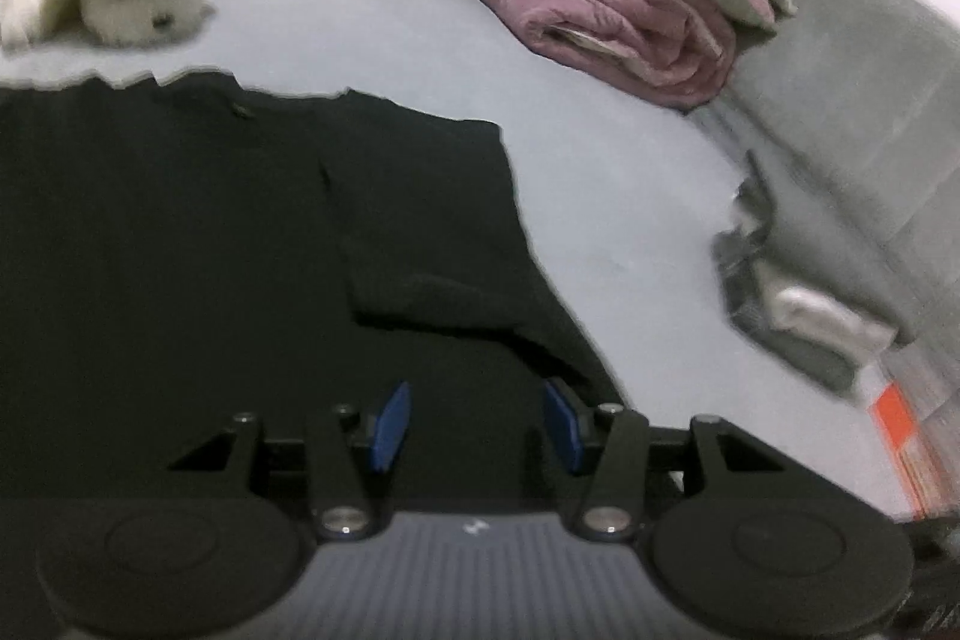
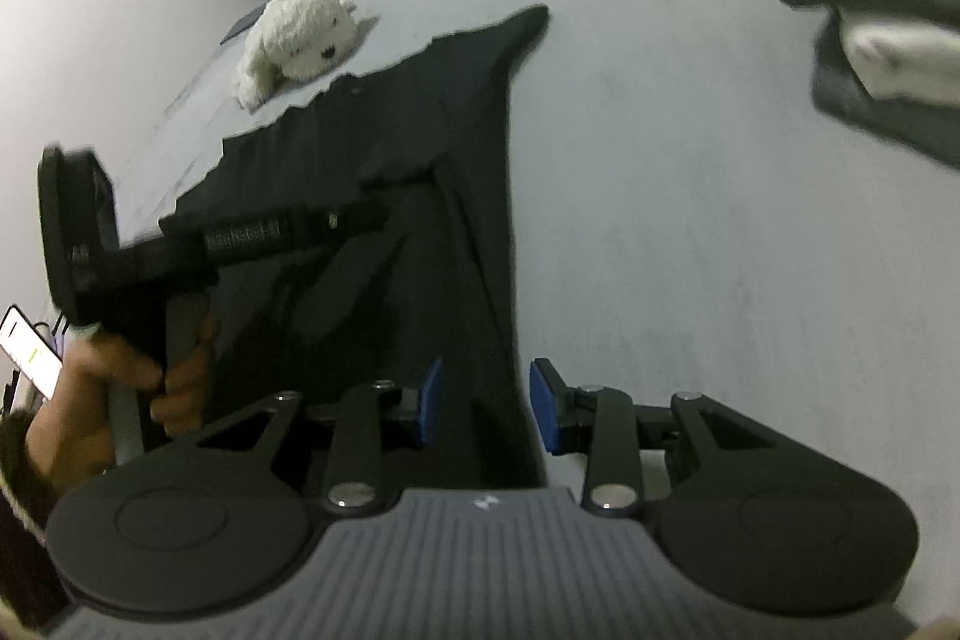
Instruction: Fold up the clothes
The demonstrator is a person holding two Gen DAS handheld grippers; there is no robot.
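Flat black garment (image 1: pixel 180 232) on smooth grey sheet (image 1: pixel 630 232); left gripper (image 1: pixel 474 424), right gripper (image 2: pixel 485 403) jaws apart, seemingly empty.

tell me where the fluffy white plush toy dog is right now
The fluffy white plush toy dog lies on the pale bed sheet just beyond the far edge of the flat black garment, upper left in both wrist views.

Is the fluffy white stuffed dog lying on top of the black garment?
No, the fluffy white stuffed dog lies on the pale grey bedsheet just beyond the far edge of the black garment, not on it.
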